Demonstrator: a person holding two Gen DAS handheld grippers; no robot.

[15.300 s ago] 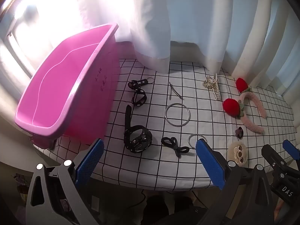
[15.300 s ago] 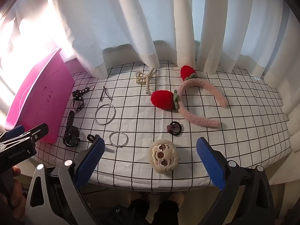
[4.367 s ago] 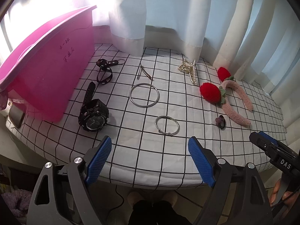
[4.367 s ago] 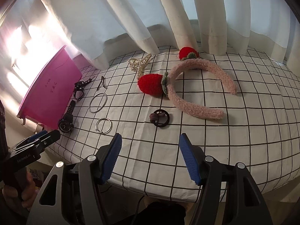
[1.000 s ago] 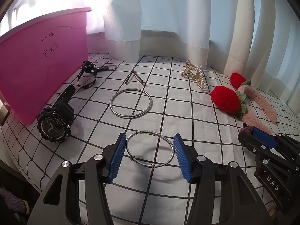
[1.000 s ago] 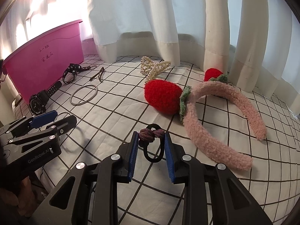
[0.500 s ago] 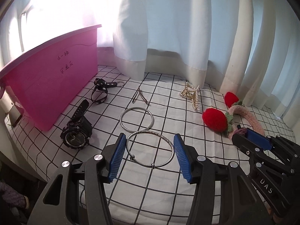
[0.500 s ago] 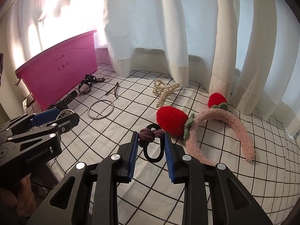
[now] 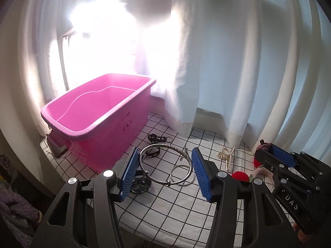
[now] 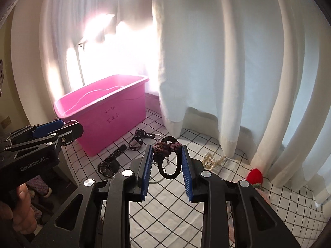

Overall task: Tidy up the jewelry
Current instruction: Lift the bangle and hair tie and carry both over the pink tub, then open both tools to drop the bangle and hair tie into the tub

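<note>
White floor-length fabric curtains (image 9: 217, 72) hang in folds behind a table covered with a white, black-gridded cloth (image 9: 175, 210). Strong daylight glares through the thin curtain at the window (image 10: 115, 47) on the left, washing it out.

White curtains (image 9: 217, 72) hang in long folds behind the worktop (image 9: 175, 210), their hems resting on its far edge. The worktop wears a white cloth (image 10: 165, 212) ruled with a black grid. Strong daylight burns through the curtains above the worktop's far left corner, where a pale window frame (image 9: 65, 62) shows faintly through the fabric. Below the worktop's left edge lies a bundle of purple-grey fabric (image 9: 14, 208), in shadow. On the wall left of the worktop, a small pale wall socket (image 10: 5, 122) shows at the right wrist view's edge.
</note>
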